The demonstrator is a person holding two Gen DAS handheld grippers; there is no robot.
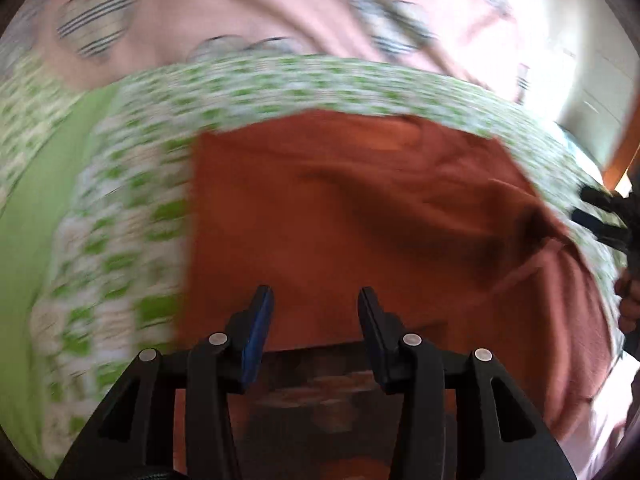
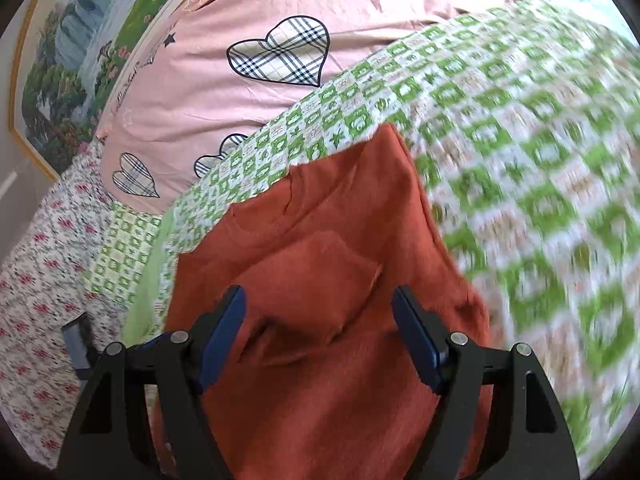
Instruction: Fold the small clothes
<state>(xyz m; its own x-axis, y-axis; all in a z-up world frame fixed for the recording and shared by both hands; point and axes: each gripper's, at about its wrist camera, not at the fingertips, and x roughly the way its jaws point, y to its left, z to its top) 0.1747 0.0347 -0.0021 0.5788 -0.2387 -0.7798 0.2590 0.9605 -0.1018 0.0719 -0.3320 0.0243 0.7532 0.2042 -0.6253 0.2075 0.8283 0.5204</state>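
Rust-orange small garment, probably a t-shirt, lies flat on a green-and-white checked blanket on a bed. In the right wrist view its long axis runs away from the camera and leans slightly right, with the neckline at the far end and one side already folded over the middle, leaving a raised flap edge and creases. In the left wrist view, which is motion-blurred, the same garment spreads wide across the frame with a straight left edge and a bunched, wrinkled part toward the right. Left tongs point steeply down over the near edge of the cloth, jaws parted with a clear gap, nothing between the pads; released. Right tongs angle down over the garment's near half, jaws spread wide, cloth seen below the gap but not pinched; released. In the left view the right tongs show as dark prongs at the far right edge, just beside the garment's right side, with part of a hand below them. Behind the blanket lies a pink sheet with plaid hearts. A floral sheet covers the left side, and a framed landscape painting stands at upper left.
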